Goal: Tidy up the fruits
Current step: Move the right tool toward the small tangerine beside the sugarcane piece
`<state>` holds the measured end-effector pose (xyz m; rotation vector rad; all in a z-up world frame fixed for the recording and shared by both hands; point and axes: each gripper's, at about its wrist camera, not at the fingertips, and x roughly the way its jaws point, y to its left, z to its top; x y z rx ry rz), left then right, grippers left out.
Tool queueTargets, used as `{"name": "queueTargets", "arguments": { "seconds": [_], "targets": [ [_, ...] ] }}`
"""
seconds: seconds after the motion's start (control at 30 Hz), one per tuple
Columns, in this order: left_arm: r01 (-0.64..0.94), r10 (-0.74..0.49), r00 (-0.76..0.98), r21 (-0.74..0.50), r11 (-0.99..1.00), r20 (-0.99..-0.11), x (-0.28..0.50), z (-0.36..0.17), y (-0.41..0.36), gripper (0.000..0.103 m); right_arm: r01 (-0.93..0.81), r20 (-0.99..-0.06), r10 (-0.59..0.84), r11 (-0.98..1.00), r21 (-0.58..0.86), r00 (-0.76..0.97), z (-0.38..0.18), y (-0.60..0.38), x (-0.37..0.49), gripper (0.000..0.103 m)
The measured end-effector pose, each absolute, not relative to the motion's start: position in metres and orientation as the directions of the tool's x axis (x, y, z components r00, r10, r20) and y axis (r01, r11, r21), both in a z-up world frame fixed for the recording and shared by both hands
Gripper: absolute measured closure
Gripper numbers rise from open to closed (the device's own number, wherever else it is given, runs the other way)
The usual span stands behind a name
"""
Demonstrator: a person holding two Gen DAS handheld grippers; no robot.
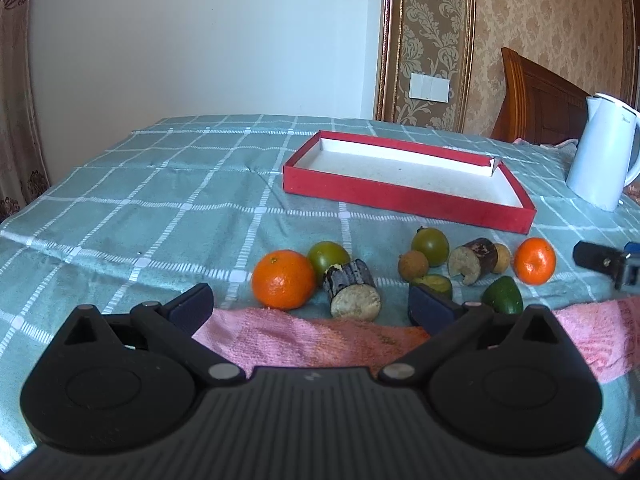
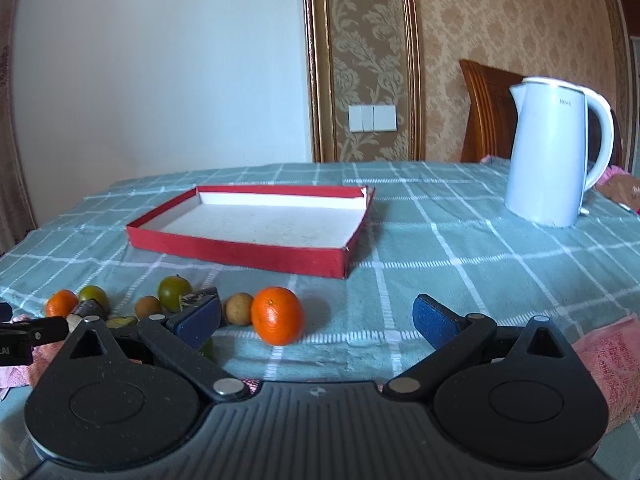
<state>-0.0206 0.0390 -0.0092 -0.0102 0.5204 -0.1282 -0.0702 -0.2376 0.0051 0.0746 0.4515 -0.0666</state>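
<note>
Fruits (image 1: 360, 280) just beyond the wide-open left tool (image 1: 310, 300), untouched.

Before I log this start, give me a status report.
Left gripper and right gripper open, holding nothing. Fruits loose on the cloth; red tray holds none. Nothing blocking the tray.

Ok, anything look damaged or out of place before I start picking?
The red tray has a torn far corner, its wall flap splayed outward. One sugarcane piece has a chunk missing from its cut face. Nothing spilled.
</note>
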Motion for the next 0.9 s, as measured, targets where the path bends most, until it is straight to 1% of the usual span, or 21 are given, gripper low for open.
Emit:
{"name": "queueTargets", "arguments": {
  "seconds": [0.2,0.33,0.63,0.9],
  "targets": [
    [0.108,-0.115,0.873,-0.041,0.993,-0.475,-0.019,0.000,0.038,0.000,0.090,-0.449,-0.076,0.996,0.010,0.890,0.003,-0.235,-0.055,0.000],
    [0.111,-0.113,0.871,-0.033,0.993,-0.479,-0.018,-0.001,0.037,0.000,0.074,-0.467,-0.064,0.997,0.002,0.882,-0.002,-0.238,-0.049,0.000],
    [0.157,-0.145,0.859,-0.016,0.987,-0.491,-0.023,-0.014,0.025,0.000,0.060,-0.473,-0.058,0.998,-0.009,0.879,-0.006,-0.242,-0.053,0.000],
    [0.172,-0.170,0.845,-0.042,0.984,-0.507,-0.025,-0.019,0.028,0.000,0.073,-0.497,-0.071,0.997,-0.015,0.865,-0.008,-0.240,-0.039,0.000]
  ]
}}
